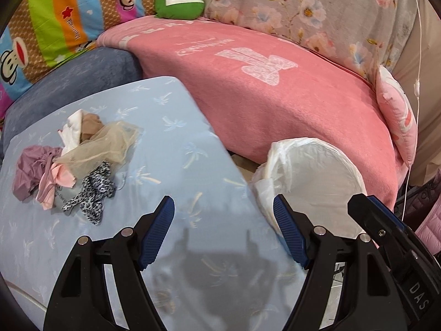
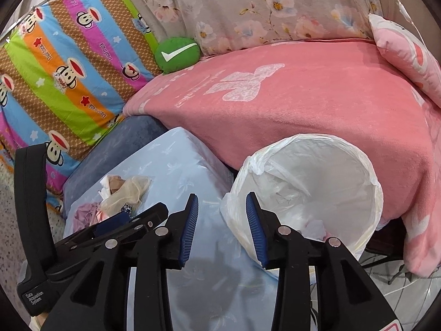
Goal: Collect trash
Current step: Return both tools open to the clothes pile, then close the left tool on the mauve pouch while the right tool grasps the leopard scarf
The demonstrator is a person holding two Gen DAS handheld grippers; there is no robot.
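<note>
A pile of cloth scraps, in beige, purple, pink and leopard print, lies on the light blue tablecloth, to the left of and beyond my left gripper. That gripper is open over bare cloth with nothing between its pads. A round bin with a white plastic liner stands off the table's right edge, with a few scraps at its bottom. My right gripper is open and empty, straddling the table edge and the bin's near rim. In the right wrist view the pile lies at the left, partly hidden.
A pink blanket covers the seat behind the bin. Behind it are a green cushion, a striped cartoon sheet, a floral cover and a pink pillow. The two grippers are close side by side.
</note>
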